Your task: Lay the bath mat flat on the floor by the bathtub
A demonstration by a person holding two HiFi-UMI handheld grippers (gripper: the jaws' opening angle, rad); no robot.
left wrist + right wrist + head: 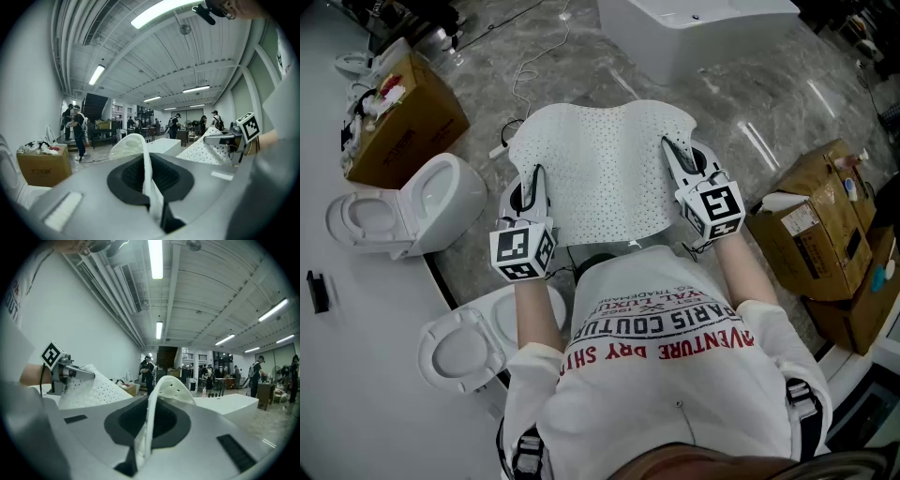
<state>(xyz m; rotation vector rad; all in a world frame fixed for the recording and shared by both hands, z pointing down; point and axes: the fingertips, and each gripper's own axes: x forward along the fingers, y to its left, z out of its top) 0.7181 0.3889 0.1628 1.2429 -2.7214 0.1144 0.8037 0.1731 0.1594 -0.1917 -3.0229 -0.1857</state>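
Bath mat (605, 169): white, perforated, thin. It is held up in the air on the person's side of the bathtub (694, 23), not yet on the floor (769, 103).

Left gripper (533, 187) has its jaws closed tight on the mat's left edge. Right gripper (675, 155) is likewise clamped on the right edge. In both gripper views the edge curls over above the pads.

Handling, judged: light, soft and floppy, since it sags between the grips. Holding it at two opposite edges keeps it spread, and the rubbery surface is unlikely to slip.

Surroundings, relative to the bathtub:
- cable (525, 70) trails on the floor near the tub's left end and could end up under the mat
- two toilets (412, 202) and a cardboard box (403, 122) stand well apart, leftward
- more boxes (816, 225) stand well apart, rightward
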